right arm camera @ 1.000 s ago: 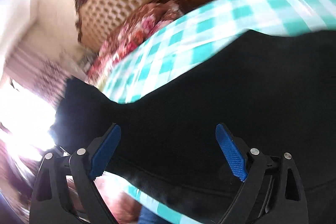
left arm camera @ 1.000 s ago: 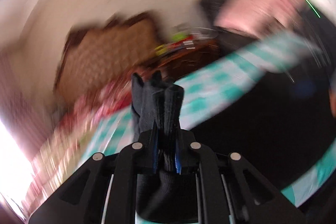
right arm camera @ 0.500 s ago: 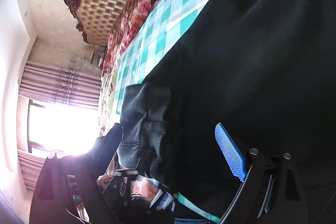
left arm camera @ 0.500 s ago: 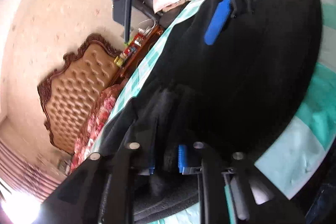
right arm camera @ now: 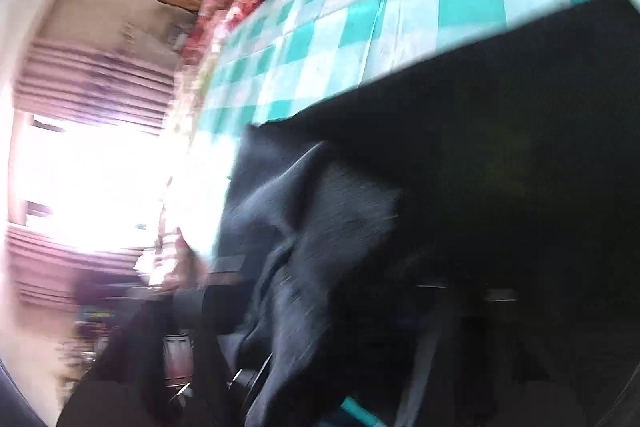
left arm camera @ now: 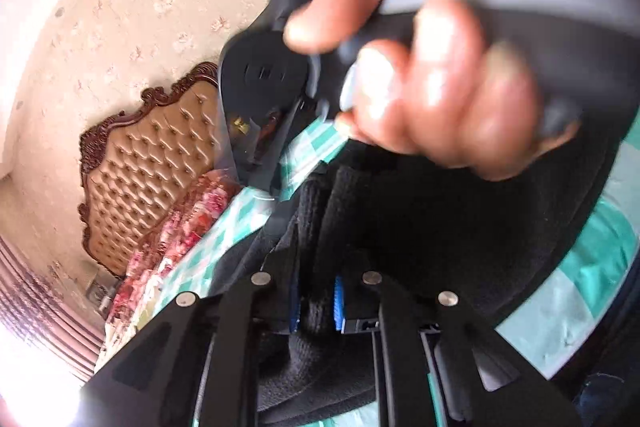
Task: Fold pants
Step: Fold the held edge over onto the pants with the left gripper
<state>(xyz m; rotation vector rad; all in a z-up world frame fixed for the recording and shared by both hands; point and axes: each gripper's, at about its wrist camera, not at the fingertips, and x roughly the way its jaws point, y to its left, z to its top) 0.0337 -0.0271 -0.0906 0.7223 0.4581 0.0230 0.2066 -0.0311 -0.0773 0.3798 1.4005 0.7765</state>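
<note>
- The left gripper [left arm camera: 316, 301] had its two blue ribbed pads drawn close together, pinching a thick bunched fold of the pants [left arm camera: 440, 227] between them.
- The pants were black, of a soft, fuzzy knit, and lay spread over a tablecloth [left arm camera: 560, 299] of glossy teal and white checks.
- A hand [left arm camera: 432, 67], blurred and close to the left camera, was wrapped around the grey handle of the other tool, whose black plastic body hung over the far edge of the fabric.
- In the right wrist view the pants [right arm camera: 500, 187] filled the lower right as a dark mass, with a greyer, creased flap raised near the middle.
- The right gripper was hidden in blur and dark cloth; whether its jaws were wide or narrow could not be told.
- The tablecloth [right arm camera: 360, 19] ran away above the fabric's straight edge.
- Beyond it stood a headboard [left arm camera: 152, 163] of tan buttoned padding in a carved dark wooden frame, with a red flowered bedspread [left arm camera: 180, 227] at its foot.
</note>
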